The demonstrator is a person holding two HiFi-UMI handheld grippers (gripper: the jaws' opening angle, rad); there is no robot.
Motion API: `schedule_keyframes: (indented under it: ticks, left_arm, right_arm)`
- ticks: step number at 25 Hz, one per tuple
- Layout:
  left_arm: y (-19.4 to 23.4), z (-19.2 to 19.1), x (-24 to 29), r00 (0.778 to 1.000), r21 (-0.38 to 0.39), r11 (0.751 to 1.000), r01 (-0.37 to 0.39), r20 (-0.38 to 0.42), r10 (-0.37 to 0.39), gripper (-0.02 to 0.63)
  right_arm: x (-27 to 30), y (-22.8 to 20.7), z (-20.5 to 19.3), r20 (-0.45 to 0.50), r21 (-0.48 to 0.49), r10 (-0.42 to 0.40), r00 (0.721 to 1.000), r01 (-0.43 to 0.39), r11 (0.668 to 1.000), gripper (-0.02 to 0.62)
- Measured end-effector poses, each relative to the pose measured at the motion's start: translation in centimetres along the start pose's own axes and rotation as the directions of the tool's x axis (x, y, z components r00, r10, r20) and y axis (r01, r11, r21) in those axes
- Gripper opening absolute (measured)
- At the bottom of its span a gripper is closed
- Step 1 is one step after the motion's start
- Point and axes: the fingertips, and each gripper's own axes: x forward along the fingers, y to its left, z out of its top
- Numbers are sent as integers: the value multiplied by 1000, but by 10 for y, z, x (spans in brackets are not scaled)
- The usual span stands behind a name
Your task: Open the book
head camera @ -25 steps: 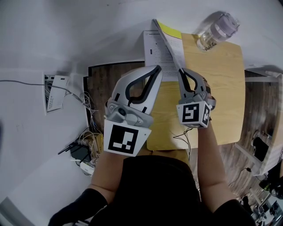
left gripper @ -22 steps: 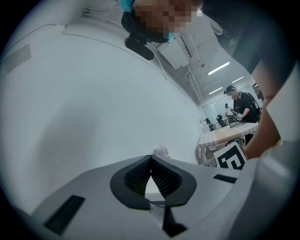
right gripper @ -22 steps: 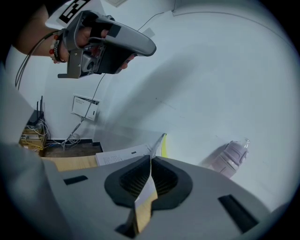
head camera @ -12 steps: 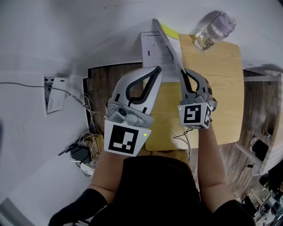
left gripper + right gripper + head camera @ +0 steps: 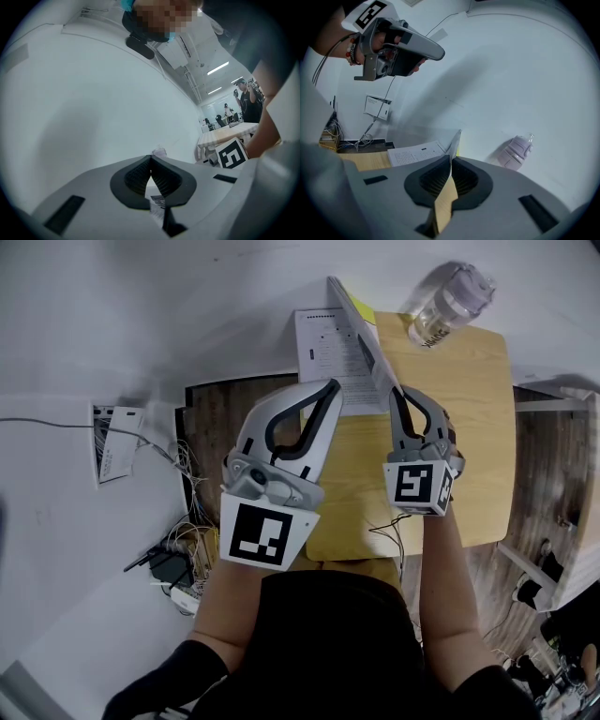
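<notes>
1. Grey and black, the left claw (image 5: 328, 387) hangs over the left side of the wooden bench (image 5: 469, 427). Its jaws are pressed together on nothing, and it takes no part in the lift.
2. The book (image 5: 326, 348) lies at the bench's far left corner, near the white wall. It is already partly open, with one printed page lying flat on the left, face up.
3. Its long axis runs away from the person toward the wall. The spine seems to follow that line, along the foot of a raised leaf (image 5: 361, 324). That leaf stands nearly on edge, and yellow shows just to its right.
4. The right claw (image 5: 397, 393) is clamped on the leaf's near end, with the sheet pinched between its pads.
5. What is left, as I judge it, is to carry the leaf over until it lies flat and then let go.
6. A clear bottle (image 5: 448, 304) sits to the right of the book, apart from it.
</notes>
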Motion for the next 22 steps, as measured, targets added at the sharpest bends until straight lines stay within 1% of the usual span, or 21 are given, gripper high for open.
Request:
schedule_keyframes:
  ticks: [8, 12, 15, 22]
  left_arm:
    - [-3, 1, 5, 1000, 1, 1000, 7, 3, -7, 11]
    - [-5, 0, 5, 1000, 3, 1000, 14, 0, -14, 11]
    - [-5, 1, 5, 1000, 5, 1000, 15, 0, -15, 11]
    - [-5, 0, 3, 1000, 3, 1000, 7, -5, -7, 11]
  right_arm:
    - [-5, -20, -14, -29, 44, -71, 997, 72, 996, 34]
    - [-7, -26, -32, -88, 38, -102, 991, 106, 994, 34]
    - [-9, -31, -45, -117, 54, -115, 986, 122, 991, 34]
    - [-11, -37, -61, -165, 76, -127, 978, 141, 987, 34]
